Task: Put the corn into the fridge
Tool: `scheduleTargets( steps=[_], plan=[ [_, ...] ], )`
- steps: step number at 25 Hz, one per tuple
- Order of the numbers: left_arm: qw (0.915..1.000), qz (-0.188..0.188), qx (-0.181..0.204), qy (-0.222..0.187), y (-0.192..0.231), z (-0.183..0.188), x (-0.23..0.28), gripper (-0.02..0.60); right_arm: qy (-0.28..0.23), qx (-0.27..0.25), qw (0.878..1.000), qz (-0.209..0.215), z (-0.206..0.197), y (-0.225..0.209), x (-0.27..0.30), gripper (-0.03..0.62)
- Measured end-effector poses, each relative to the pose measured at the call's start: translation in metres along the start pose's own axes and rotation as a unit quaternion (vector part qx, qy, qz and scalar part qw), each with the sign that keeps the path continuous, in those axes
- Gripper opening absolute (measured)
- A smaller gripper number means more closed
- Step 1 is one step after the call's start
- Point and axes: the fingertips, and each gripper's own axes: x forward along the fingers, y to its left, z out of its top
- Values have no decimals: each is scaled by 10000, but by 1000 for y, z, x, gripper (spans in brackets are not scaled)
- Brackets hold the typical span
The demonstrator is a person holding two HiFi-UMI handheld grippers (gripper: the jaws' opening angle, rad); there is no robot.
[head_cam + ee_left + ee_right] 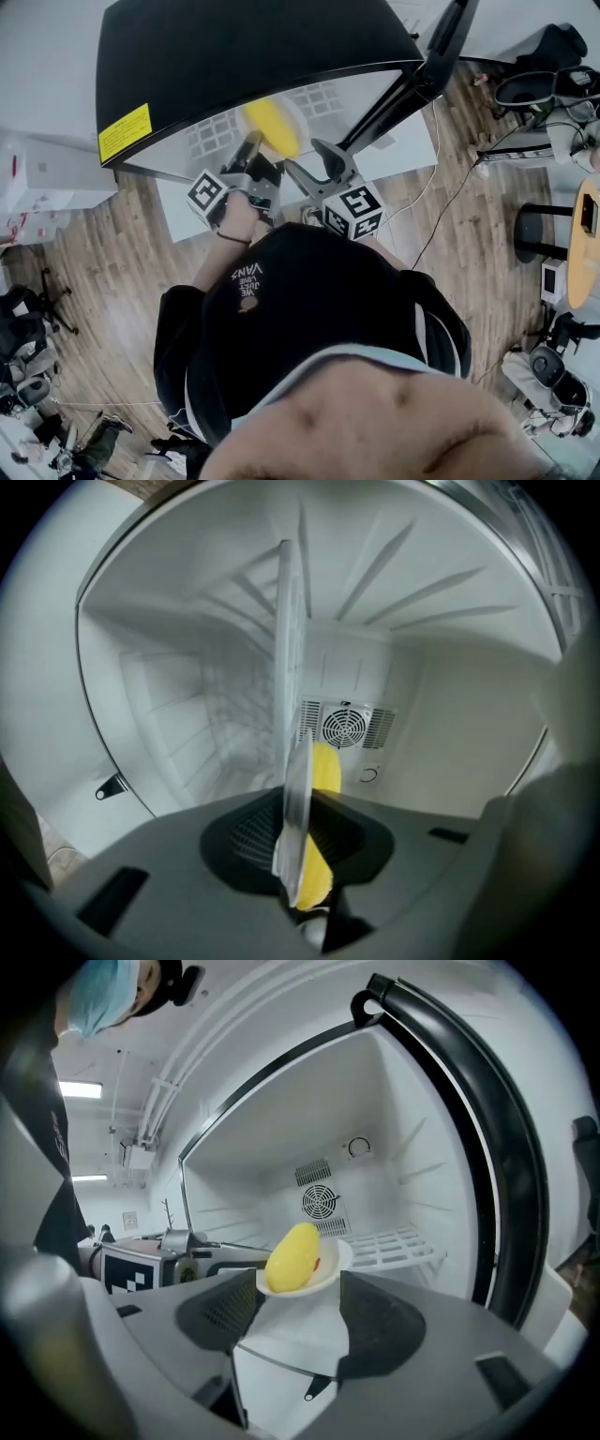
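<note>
**A:** Head view first. The fridge point(234, 56) stands open below us, and the corn point(273, 127) lies on a white plate point(302, 114) right at its mouth, over the white interior.

**B:** The left gripper point(253, 142) reaches in under that plate. The right gripper point(314, 161) sits just beside it, its marker cube point(353, 211) facing up.

**A:** Now the left gripper view, and the plate is edge-on, dead centre. Both pads are clamped on its rim, a firm grasp.

**B:** The corn shows yellow on the plate's right face, and straight behind it is the fan grille point(343, 727) on the back wall. We're looking deep into the compartment.

**A:** Over to the right gripper view. Its jaws stand wide apart with nothing pinched between them, so that one's released.

**B:** Just beyond them is the plate, corn lying along it, carried from the left by the other gripper. A wire shelf point(394, 1246) lies further in on the right, and the black door edge point(487, 1147) curves down that side.
</note>
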Motion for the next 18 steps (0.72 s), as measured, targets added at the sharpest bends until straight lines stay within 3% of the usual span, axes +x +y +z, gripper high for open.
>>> scheduleTargets(
  steps=[7, 18],
  plan=[
    [10000, -52, 2, 2, -1, 0, 0, 58, 224, -718, 9966, -340, -8, 1, 4, 270],
    [9998, -183, -53, -19, -2, 0, 1, 63, 279, -865, 9952, -357, -8, 2, 9, 270]
  ],
)
